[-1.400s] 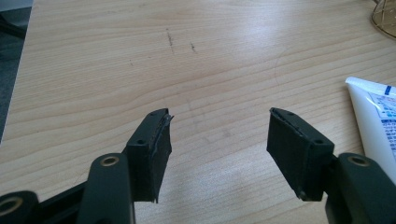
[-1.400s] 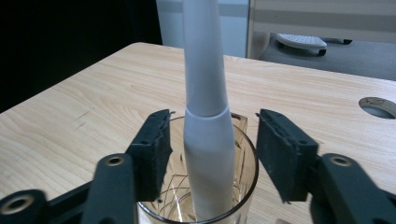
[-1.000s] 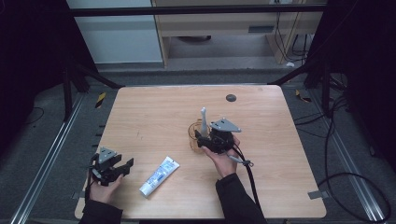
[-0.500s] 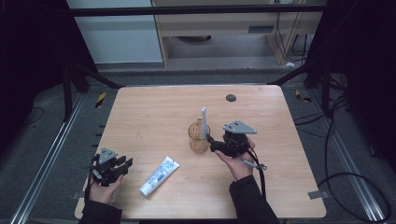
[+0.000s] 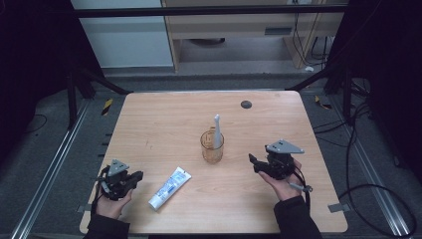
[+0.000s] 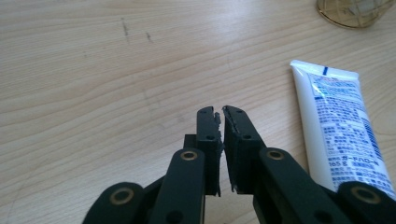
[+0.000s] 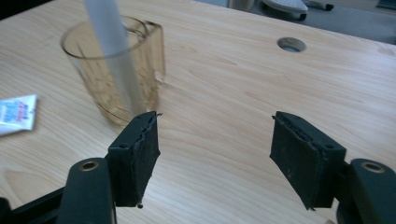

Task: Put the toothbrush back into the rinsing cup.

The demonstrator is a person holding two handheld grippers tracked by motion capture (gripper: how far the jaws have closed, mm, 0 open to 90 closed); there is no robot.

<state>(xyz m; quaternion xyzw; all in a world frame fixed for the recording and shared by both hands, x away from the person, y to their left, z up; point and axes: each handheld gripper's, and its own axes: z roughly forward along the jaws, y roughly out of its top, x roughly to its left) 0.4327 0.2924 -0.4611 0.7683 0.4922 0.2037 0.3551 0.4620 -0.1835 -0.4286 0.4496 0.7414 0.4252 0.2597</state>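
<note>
A clear amber cup (image 5: 212, 146) stands upright near the table's middle with a white toothbrush (image 5: 217, 130) leaning in it. The cup (image 7: 116, 77) and the toothbrush handle (image 7: 111, 42) appear close ahead in the right gripper view. My right gripper (image 5: 252, 162) rests right of the cup, open and empty, its jaws (image 7: 215, 154) wide apart. A white toothpaste tube (image 5: 169, 187) lies flat at the front left. My left gripper (image 5: 135, 177) sits left of the tube, shut on nothing. The tube (image 6: 336, 126) lies beside the closed jaws (image 6: 220, 114).
A round cable hole (image 5: 246, 104) marks the wooden table (image 5: 164, 124) at the back. Dark frame posts and cables surround the table, with a cabinet behind it. A cable trails from the right gripper over the front right of the table.
My right gripper has let go at the cup and drawn back to the right and toward the front edge, now open. The cup with the toothbrush stays put. The left gripper has barely moved.
</note>
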